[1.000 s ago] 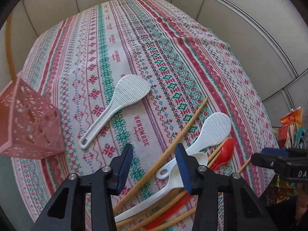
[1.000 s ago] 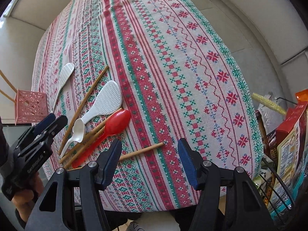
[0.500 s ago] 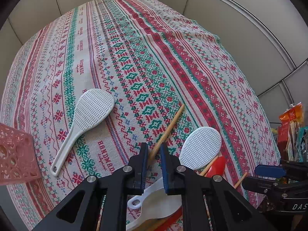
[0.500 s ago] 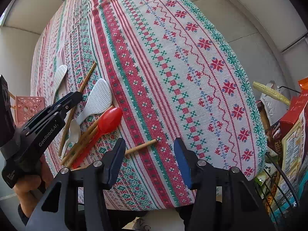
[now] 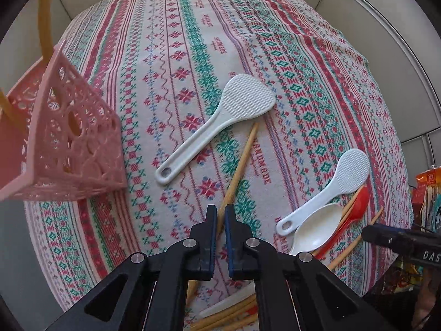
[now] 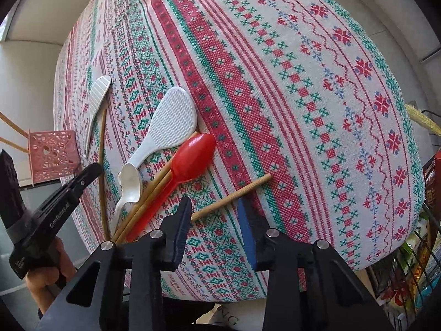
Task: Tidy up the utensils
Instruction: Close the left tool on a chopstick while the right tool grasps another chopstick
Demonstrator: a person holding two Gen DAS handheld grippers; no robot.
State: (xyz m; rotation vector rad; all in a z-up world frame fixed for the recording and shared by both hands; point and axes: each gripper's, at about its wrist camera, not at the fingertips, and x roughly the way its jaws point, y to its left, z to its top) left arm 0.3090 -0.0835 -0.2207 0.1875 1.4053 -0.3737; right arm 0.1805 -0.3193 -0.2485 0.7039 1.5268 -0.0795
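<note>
the left claw (image 5: 218, 222) is clamping shut on a single wooden chopstick (image 5: 242, 160), which is running from between its pads up toward the far rice paddle (image 5: 220, 121) and ending just beside that paddle's head. the right claw (image 6: 213, 220) is closing, its pads standing on either side of another chopstick (image 6: 234, 193) without pressing on it; that stick is lying slantwise on the cloth, its far tip apart from the other utensils.

in the left wrist view, a second rice paddle (image 5: 330, 184) is lying to the right, its handle end touching a white spoon (image 5: 317, 234), with a red spoon (image 5: 352, 209) and more chopsticks (image 5: 355, 244) bundled just beside them near the worktop's near right edge. a pink perforated basket (image 5: 69, 138) is sitting at the left edge, tilted in this view, with two chopsticks already standing in it. between basket and far paddle the cloth is lying bare, leaving open room; the far half of the worktop is bare too.

the worktop is wearing a striped cloth (image 6: 275, 82) woven in red, green and white with snowflake motifs. pale floor tiles (image 5: 386, 55) are showing around it, and snack packets (image 6: 413, 289) in a wire rack are crowding the near right. a hand (image 6: 44, 278) is holding the left tool.
</note>
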